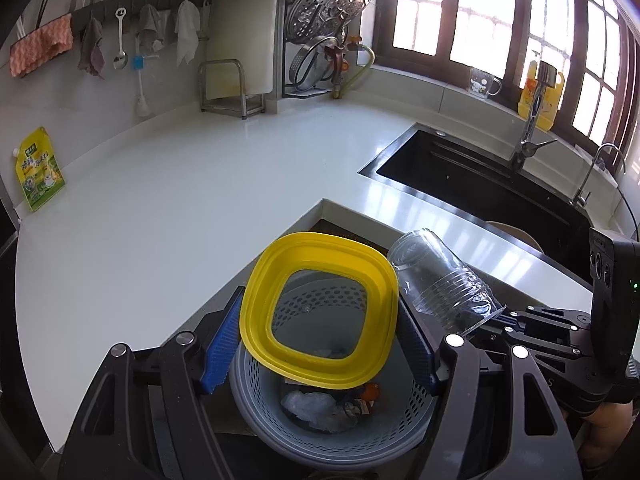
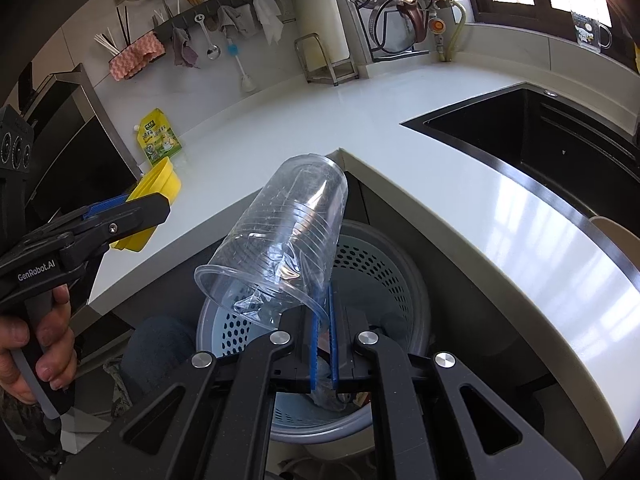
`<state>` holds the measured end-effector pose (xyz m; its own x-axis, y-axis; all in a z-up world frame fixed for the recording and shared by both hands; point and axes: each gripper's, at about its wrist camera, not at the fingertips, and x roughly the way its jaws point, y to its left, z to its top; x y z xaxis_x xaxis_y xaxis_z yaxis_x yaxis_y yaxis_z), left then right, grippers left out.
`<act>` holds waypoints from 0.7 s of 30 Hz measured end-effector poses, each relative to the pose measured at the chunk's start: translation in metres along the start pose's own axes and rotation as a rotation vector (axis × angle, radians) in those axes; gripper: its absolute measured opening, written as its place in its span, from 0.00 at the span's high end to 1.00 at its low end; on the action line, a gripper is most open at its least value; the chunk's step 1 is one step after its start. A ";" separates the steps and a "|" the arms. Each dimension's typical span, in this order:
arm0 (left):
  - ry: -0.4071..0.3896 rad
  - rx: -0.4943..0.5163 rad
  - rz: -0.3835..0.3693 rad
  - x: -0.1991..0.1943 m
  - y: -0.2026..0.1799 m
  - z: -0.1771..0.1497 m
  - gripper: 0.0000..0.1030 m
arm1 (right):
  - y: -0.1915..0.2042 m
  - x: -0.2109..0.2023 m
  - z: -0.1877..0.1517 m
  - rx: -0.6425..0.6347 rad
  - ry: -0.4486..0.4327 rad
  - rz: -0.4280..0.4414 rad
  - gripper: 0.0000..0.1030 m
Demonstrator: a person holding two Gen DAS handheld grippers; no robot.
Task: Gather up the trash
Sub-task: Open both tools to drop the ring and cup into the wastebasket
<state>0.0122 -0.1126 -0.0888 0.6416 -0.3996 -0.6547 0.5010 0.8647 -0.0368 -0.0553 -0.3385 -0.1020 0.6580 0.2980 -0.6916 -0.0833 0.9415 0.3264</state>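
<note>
My right gripper (image 2: 324,320) clenched on rim of clear plastic cup (image 2: 280,240), cup tipped over grey perforated bin (image 2: 384,272) below worktop's inner corner. My left gripper (image 1: 320,320) grasping yellow lid (image 1: 320,312) by its side edges, above same bin. Cup looks light, thin, slippery, crushable: rim pinch suits. Lid stiff, light.

White countertop (image 1: 168,208) — green-yellow pouch (image 1: 39,170), metal rack (image 1: 232,87) (by the wall).

There is one clear cup (image 2: 280,236), one yellow lid (image 1: 320,308) and one grey basket (image 1: 404,412). Two grippers, left (image 1: 318,344) and right (image 2: 324,336). One green pouch (image 1: 38,168) stands on the tabletop (image 1: 180,184).
</note>
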 end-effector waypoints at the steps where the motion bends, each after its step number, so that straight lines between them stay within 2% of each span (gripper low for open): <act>1: 0.007 -0.001 -0.004 0.003 0.000 -0.001 0.33 | 0.000 0.002 -0.001 0.000 0.006 -0.005 0.96; 10: 0.052 -0.012 -0.021 0.027 -0.001 -0.007 0.33 | -0.009 0.021 -0.010 0.006 0.053 -0.031 0.96; 14: 0.063 -0.016 -0.024 0.032 0.000 -0.005 0.30 | -0.010 0.028 -0.011 0.003 0.065 -0.035 0.95; 16: 0.068 -0.033 -0.027 0.035 0.003 -0.004 0.30 | -0.009 0.029 -0.010 -0.005 0.062 -0.048 0.81; 17: 0.071 -0.036 -0.026 0.037 0.005 -0.004 0.30 | -0.009 0.030 -0.010 -0.008 0.062 -0.052 0.79; 21: 0.084 -0.050 -0.042 0.042 0.007 -0.003 0.28 | -0.010 0.034 -0.010 -0.009 0.072 -0.050 0.77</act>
<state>0.0411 -0.1222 -0.1193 0.5684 -0.4111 -0.7126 0.4960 0.8623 -0.1019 -0.0391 -0.3366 -0.1353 0.6056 0.2607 -0.7519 -0.0587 0.9569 0.2845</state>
